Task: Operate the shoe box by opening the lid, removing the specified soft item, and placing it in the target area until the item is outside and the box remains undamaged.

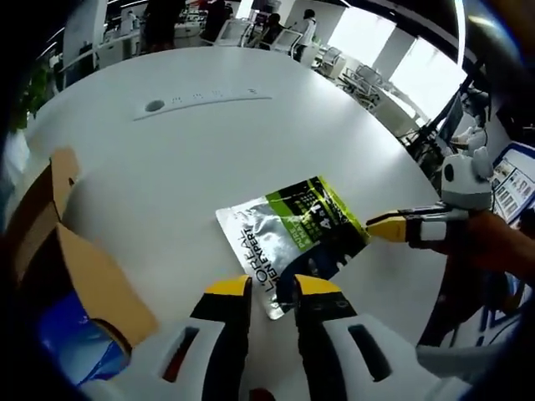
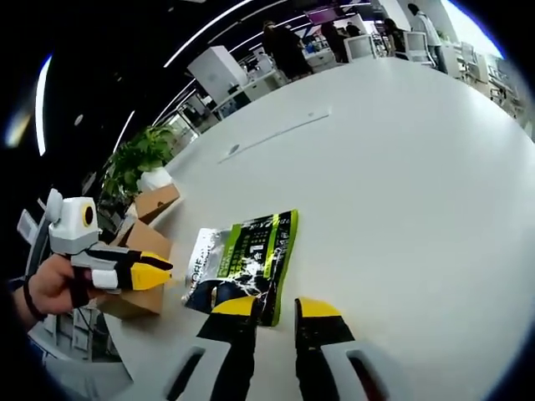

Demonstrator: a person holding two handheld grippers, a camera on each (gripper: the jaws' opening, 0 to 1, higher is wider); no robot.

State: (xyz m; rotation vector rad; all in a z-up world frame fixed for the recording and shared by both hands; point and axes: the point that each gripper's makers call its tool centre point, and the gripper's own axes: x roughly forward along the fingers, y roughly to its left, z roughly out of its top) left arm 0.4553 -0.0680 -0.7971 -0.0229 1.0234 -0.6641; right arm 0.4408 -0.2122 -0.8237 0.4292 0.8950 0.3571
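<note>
So both our claws are off the goods right now. Our left claw (image 1: 272,286) has its jaws a narrow gap apart, holding nothing, tips right at the near edge of the pouch (image 1: 292,241). Our right claw (image 2: 276,307) is open about the same, also holding nothing, tips just beside the pouch's edge.

Count: one silver-and-green pouch, lying flat on the white desk (image 1: 209,159), outside the box. One cardboard box (image 1: 71,267) with its flaps open, sitting just beside the pouch, something blue inside it. In the right gripper view there's a potted plant (image 2: 142,163) past the box.
</note>
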